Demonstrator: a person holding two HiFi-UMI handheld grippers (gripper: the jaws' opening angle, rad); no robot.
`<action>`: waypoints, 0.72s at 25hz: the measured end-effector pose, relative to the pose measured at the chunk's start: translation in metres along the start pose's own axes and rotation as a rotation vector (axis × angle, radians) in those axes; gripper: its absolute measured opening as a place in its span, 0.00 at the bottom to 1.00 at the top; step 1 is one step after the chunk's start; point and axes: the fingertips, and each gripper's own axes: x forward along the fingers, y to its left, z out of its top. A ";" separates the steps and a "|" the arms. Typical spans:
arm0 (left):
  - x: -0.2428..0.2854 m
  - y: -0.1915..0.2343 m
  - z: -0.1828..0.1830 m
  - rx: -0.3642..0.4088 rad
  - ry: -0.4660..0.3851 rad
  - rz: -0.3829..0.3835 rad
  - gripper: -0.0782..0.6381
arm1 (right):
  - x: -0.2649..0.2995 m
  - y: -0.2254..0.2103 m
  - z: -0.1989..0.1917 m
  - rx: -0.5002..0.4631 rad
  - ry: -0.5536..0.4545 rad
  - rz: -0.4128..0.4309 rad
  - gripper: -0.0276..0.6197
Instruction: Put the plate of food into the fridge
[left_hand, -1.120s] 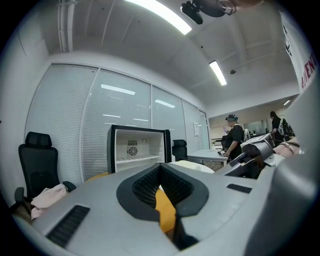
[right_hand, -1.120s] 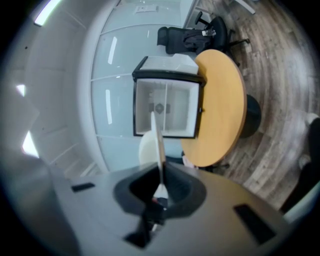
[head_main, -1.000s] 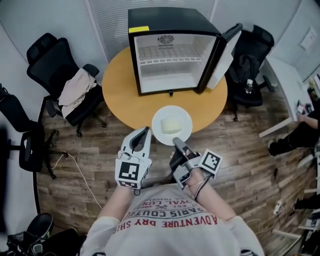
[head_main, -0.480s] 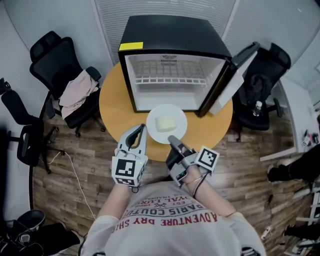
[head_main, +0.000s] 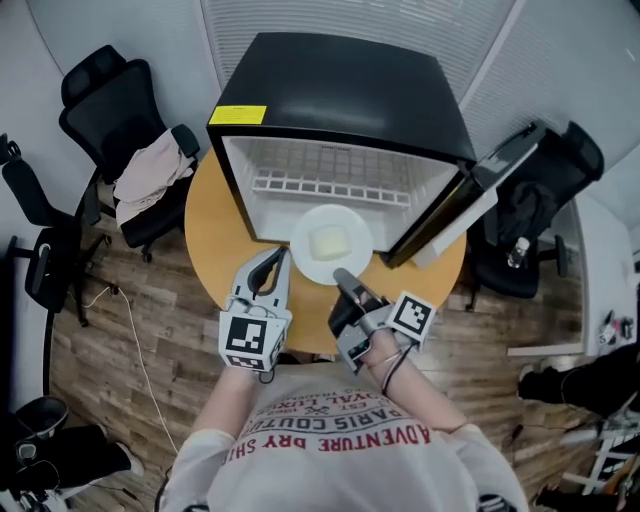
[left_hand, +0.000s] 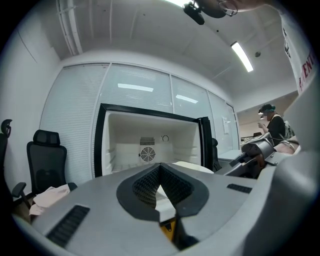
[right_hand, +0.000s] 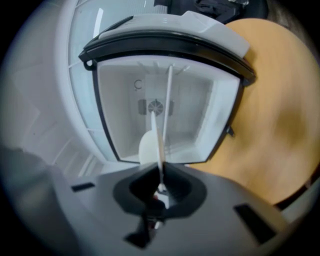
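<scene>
While left claw (head_main: 281, 256), right claw (head_main: 343, 276) pinch plate (head_main: 357, 260), fridge (head_main: 340, 90) stands open.

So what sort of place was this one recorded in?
Most likely an office or small meeting room: black swivel chairs stand around a round table, a mini fridge sits open on it, and slatted blinds cover the wall behind.

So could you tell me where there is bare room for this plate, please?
Inside the fridge, both the wire shelf and the floor beneath it are bare. The table strip in front is crowded by the plate, the left hand-held gripper and the right hand-held gripper; the open door blocks the right.
</scene>
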 end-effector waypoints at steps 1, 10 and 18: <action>0.004 0.003 0.000 -0.003 0.002 0.003 0.15 | 0.004 0.001 0.003 0.001 0.001 -0.001 0.10; 0.030 0.041 0.008 0.011 0.020 -0.016 0.15 | 0.045 0.019 0.012 -0.013 -0.055 0.013 0.10; 0.038 0.069 0.009 0.003 0.022 -0.036 0.15 | 0.084 0.024 0.036 0.007 -0.139 0.000 0.10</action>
